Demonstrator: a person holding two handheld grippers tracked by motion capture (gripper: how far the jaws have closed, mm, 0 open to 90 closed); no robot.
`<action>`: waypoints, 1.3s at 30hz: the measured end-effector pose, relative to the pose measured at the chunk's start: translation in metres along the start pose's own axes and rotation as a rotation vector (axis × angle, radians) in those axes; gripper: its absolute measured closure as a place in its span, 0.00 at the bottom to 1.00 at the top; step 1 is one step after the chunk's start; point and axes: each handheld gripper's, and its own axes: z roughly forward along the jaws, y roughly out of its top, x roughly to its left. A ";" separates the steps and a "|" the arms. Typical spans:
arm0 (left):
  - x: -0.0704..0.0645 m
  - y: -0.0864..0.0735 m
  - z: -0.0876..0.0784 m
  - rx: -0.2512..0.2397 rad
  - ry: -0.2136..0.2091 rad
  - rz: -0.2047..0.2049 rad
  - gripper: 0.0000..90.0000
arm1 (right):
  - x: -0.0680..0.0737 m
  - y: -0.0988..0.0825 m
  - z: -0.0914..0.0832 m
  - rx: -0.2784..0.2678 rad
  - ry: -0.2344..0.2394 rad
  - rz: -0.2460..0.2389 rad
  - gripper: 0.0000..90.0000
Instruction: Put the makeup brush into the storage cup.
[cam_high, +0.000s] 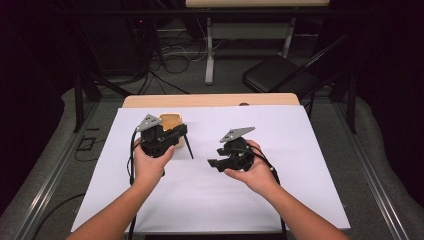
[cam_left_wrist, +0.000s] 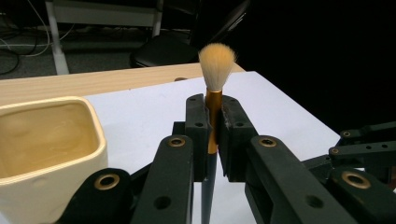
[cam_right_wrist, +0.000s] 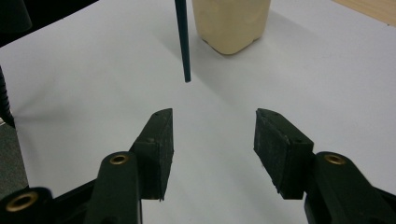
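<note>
A brush with tan bristles (cam_left_wrist: 216, 63), a gold ferrule and a dark handle (cam_high: 190, 148) stands nearly upright, bristles up, above the white sheet. My left gripper (cam_left_wrist: 214, 106) is shut on its ferrule; in the high view this gripper (cam_high: 181, 132) hangs beside a cream square cup (cam_high: 170, 120). The cup (cam_left_wrist: 44, 144) sits just left of the jaws and looks empty. My right gripper (cam_high: 216, 157) hovers to the right, open with nothing between its fingers. In the right gripper view (cam_right_wrist: 212, 133) it points at the handle's tip (cam_right_wrist: 185, 65) and the cup (cam_right_wrist: 231, 25).
A white sheet (cam_high: 280, 150) covers most of the wooden table (cam_high: 210, 100). Beyond the far edge stand a black folding chair (cam_high: 280, 75), a white table frame (cam_high: 209, 55) and loose cables on the floor. Metal rails run along both sides.
</note>
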 end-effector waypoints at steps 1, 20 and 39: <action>0.001 0.000 0.000 -0.004 0.001 0.000 0.92 | 0.000 -0.001 0.000 -0.002 -0.003 0.001 0.52; 0.009 0.008 -0.006 -0.015 0.033 0.028 0.92 | -0.008 -0.019 -0.014 -0.096 -0.024 0.026 0.50; 0.014 0.014 -0.010 -0.033 0.055 0.027 0.92 | -0.011 -0.045 -0.026 -0.119 -0.034 0.033 0.50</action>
